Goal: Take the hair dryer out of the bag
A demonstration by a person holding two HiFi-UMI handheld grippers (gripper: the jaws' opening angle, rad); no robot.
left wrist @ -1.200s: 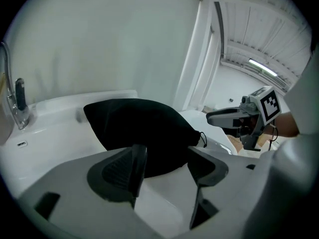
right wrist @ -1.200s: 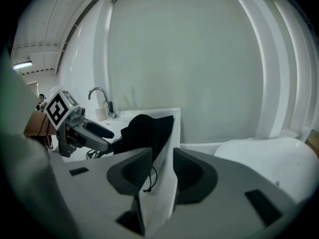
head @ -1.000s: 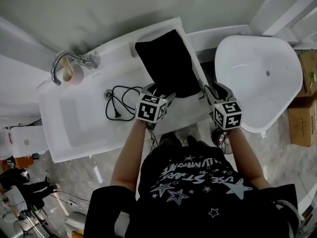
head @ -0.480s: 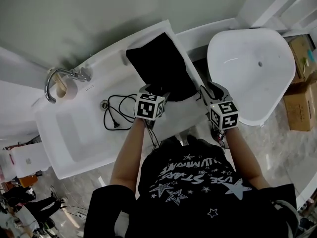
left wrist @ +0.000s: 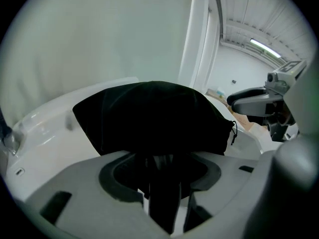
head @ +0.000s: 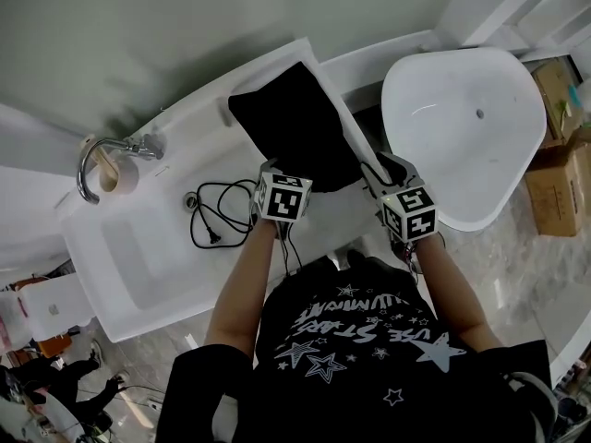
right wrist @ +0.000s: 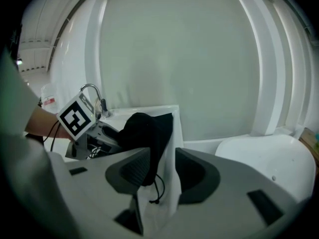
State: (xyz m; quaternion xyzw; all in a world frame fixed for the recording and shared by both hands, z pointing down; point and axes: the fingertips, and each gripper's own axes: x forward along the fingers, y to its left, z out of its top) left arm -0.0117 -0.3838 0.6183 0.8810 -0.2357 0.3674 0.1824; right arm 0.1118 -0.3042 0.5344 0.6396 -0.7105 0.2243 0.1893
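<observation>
Head view: black bag (head: 295, 127) on the worktop (head: 199, 146). Its edge sits between the left gripper (head: 273, 168) jaws, closing, and the right gripper (head: 382, 167) jaws, opening.

Not seeing the hair dryer itself anywhere, since the black bag (head: 295, 127) is covering whatever's inside it. The cord (head: 217, 212) by the drain is disappearing under the marker cube of the left gripper (left wrist: 167, 180). Its jaws are closing around something black, and I'm failing to tell that apart from the bag, way too dark. The person's shirt (head: 360, 349) is blocking the near edge of the counter (head: 185, 155), and the cardboard boxes (head: 559, 169) are getting chopped off at the right edge.
</observation>
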